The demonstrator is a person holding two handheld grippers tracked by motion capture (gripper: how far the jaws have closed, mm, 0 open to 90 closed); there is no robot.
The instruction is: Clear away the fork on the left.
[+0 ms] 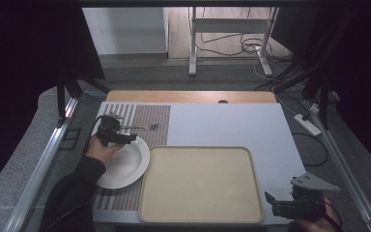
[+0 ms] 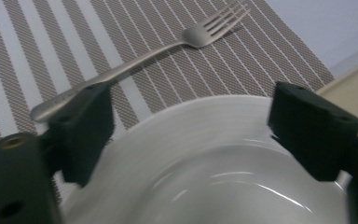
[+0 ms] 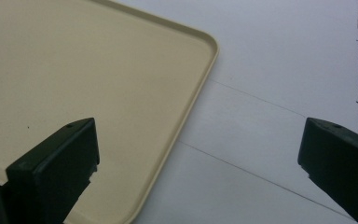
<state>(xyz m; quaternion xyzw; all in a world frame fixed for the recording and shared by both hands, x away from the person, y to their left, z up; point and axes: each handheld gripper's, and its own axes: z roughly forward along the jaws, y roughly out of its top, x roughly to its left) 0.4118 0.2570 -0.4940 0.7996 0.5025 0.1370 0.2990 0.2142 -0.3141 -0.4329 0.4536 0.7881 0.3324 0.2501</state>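
Note:
A white deep plate (image 1: 125,164) lies on a striped placemat (image 1: 149,116) at the left of the table. A metal fork (image 1: 142,127) rests on the mat just beyond the plate, tines to the right. My left gripper (image 1: 128,138) hovers over the plate's far rim, jaws apart. In the left gripper view the plate (image 2: 214,154) lies under the open left gripper (image 2: 191,112), and the fork (image 2: 135,63) lies beyond it, its handle end behind the left jaw. My right gripper (image 1: 273,203) stands open at the table's near right corner, nothing between its jaws.
A large beige tray (image 1: 200,183) lies bare in the middle, right beside the plate; its corner (image 3: 74,70) lies in front of the right gripper (image 3: 200,140). The white tabletop (image 1: 232,123) stretches behind and to the right. Metal frame rails run along both table sides.

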